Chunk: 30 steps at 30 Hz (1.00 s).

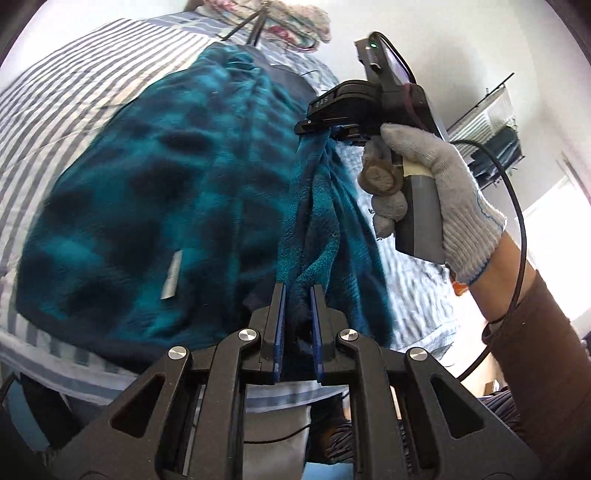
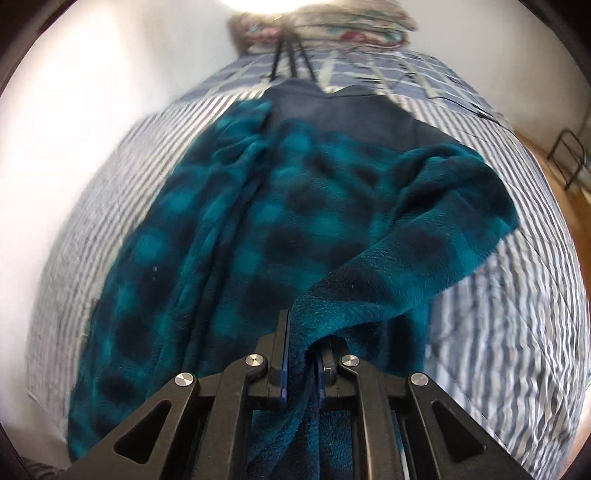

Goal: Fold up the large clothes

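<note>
A large teal and dark plaid fleece garment (image 1: 147, 192) lies spread on a striped bed, also in the right wrist view (image 2: 258, 229). My left gripper (image 1: 299, 295) is shut on a bunched fold of the fleece near its lower edge. My right gripper (image 1: 332, 131) shows in the left wrist view, held by a gloved hand, shut on a raised strip of fleece that hangs between the two grippers. In its own view the right gripper (image 2: 303, 339) clamps a fleece edge draped over its right finger. A white label (image 1: 171, 275) shows on the fabric.
The blue and white striped bedcover (image 2: 498, 295) spreads around the garment. A floral pillow or blanket (image 2: 332, 26) and black tripod legs (image 2: 288, 55) stand at the far end. A white wall (image 2: 92, 110) is left, wooden floor (image 2: 565, 192) right. A cable (image 1: 517, 221) hangs from the right gripper.
</note>
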### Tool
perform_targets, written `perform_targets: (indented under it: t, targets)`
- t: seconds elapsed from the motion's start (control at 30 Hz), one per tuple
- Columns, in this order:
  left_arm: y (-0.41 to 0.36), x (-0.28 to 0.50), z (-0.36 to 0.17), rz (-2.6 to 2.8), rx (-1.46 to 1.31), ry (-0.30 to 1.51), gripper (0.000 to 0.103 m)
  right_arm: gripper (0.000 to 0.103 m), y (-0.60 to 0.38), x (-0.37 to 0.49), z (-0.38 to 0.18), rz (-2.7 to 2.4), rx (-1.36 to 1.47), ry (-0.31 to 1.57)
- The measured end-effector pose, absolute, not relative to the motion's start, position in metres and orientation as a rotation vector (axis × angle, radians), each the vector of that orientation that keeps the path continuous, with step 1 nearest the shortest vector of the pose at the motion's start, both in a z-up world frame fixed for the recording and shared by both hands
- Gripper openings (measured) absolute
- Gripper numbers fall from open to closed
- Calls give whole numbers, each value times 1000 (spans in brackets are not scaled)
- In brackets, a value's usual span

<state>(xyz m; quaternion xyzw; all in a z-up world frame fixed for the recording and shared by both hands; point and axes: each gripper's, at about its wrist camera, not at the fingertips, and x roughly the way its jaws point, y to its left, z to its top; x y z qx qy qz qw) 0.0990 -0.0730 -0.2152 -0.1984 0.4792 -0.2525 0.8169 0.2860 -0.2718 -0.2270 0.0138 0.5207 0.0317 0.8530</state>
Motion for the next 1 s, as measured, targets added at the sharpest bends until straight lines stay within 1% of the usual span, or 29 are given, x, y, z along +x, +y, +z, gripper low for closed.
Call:
perform_targets:
  t: [0.1, 0.2, 0.23, 0.27, 0.3, 0.33, 0.4, 0.47, 0.53, 0.57, 0.6, 0.67, 0.73, 0.93, 1.0]
  targets:
    - [-68, 97, -223, -512, -410, 1040, 10, 9, -260, 290, -245, 71, -17, 1128]
    - [-68, 98, -226, -493, -375, 1043, 10, 12, -258, 287, -252, 80, -47, 1131]
    - [-71, 99, -225, -490, -359, 1042, 10, 17, -261, 285, -250, 95, -31, 1127]
    - [-73, 97, -224, -488, -336, 1039, 10, 28, -263, 282, -246, 127, -5, 1123]
    - [-75, 96, -223, -485, -314, 1035, 10, 33, -267, 278, -241, 167, 21, 1113]
    - [-77, 95, -223, -486, -301, 1032, 10, 37, -269, 273, -236, 194, 36, 1100]
    - [-79, 93, -222, -493, -280, 1026, 11, 42, -281, 261, -220, 245, 67, 1068]
    - [-80, 94, -223, -492, -273, 1026, 11, 53, -300, 250, -203, 277, 115, 1024]
    - [-78, 94, -223, -498, -279, 1030, 11, 62, -323, 245, -189, 271, 172, 979]
    - [-77, 95, -223, -496, -279, 1038, 15, 65, -337, 243, -183, 260, 207, 957]
    - [-75, 95, -221, -490, -288, 1043, 23, 66, -349, 242, -179, 248, 245, 942]
    - [-68, 95, -218, -492, -325, 1048, 30, 71, -375, 244, -173, 213, 331, 911]
    - [-63, 96, -212, -508, -360, 1054, 30, 75, -407, 247, -173, 162, 439, 875]
    - [-42, 92, -172, -542, -345, 1009, 31, 77, -475, 263, -194, 71, 736, 819]
    - [-31, 97, -160, -526, -327, 999, 39, 77, -484, 267, -205, 62, 789, 816]
